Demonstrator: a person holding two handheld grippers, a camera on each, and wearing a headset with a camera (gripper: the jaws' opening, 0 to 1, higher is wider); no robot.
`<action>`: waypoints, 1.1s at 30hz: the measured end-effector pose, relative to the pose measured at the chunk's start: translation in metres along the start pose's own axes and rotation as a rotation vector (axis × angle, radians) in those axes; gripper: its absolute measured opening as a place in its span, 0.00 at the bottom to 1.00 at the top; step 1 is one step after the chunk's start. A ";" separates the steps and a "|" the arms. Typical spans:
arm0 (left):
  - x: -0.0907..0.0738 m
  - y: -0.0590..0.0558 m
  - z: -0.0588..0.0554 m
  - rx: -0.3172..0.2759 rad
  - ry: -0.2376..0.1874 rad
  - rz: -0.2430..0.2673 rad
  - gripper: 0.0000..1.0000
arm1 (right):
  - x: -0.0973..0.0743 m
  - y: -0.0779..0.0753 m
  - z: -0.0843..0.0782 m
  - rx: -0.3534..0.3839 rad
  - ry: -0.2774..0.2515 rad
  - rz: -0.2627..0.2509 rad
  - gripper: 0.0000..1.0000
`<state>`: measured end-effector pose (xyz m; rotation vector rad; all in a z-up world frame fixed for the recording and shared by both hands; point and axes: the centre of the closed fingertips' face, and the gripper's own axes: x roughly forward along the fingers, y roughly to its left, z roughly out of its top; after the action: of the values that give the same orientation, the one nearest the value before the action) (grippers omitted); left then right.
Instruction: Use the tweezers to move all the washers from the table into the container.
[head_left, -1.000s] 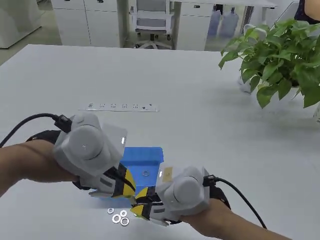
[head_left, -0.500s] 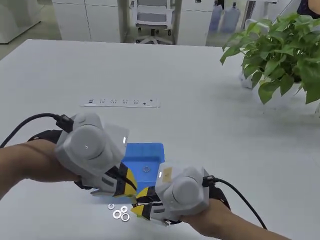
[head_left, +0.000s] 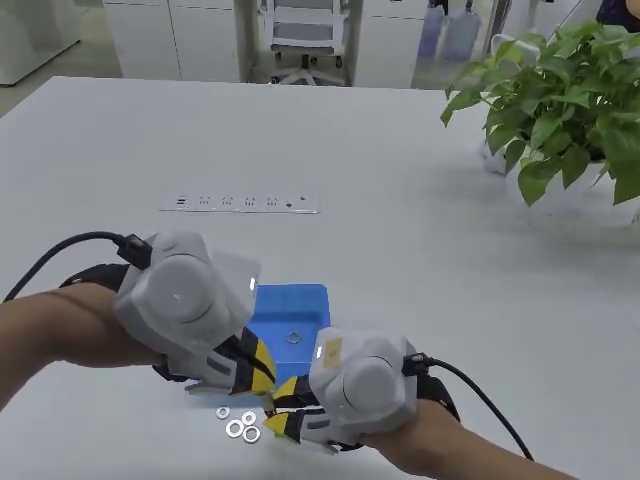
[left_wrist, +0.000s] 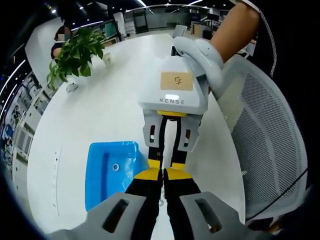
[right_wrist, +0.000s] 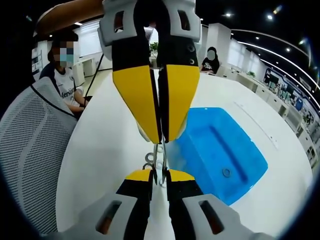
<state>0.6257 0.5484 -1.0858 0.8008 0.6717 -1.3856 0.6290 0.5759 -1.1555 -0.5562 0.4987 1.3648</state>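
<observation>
Left tool (head_left: 262, 373) and right tool (head_left: 282, 405), clamping tweezers (right_wrist: 157, 161), meet nose to nose beside the blue container (head_left: 300, 302), crowding the washers (head_left: 234, 429). Beyond, the desk (head_left: 400, 200) lies open around a flat power strip (head_left: 240, 204); a plant (head_left: 560, 90) blocks the far-right corner.

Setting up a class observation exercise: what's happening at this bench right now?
A person works two hand-held grippers tip to tip beside a blue container. The right hand-held gripper pinches the tweezers; the left hand-held gripper, jaws closed, meets them. One washer lies in the container; several washers sit on the table.
</observation>
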 end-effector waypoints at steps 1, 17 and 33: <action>0.001 0.001 -0.001 0.000 0.001 0.000 0.05 | 0.000 0.000 -0.001 0.001 0.001 0.000 0.12; 0.003 0.001 0.000 -0.001 0.001 -0.012 0.05 | 0.004 -0.001 0.000 0.007 -0.002 0.001 0.12; 0.006 0.006 0.003 -0.035 -0.022 -0.013 0.05 | 0.004 -0.003 -0.004 0.058 0.010 -0.002 0.10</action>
<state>0.6324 0.5426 -1.0883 0.7540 0.6838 -1.3889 0.6321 0.5768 -1.1609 -0.5167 0.5438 1.3419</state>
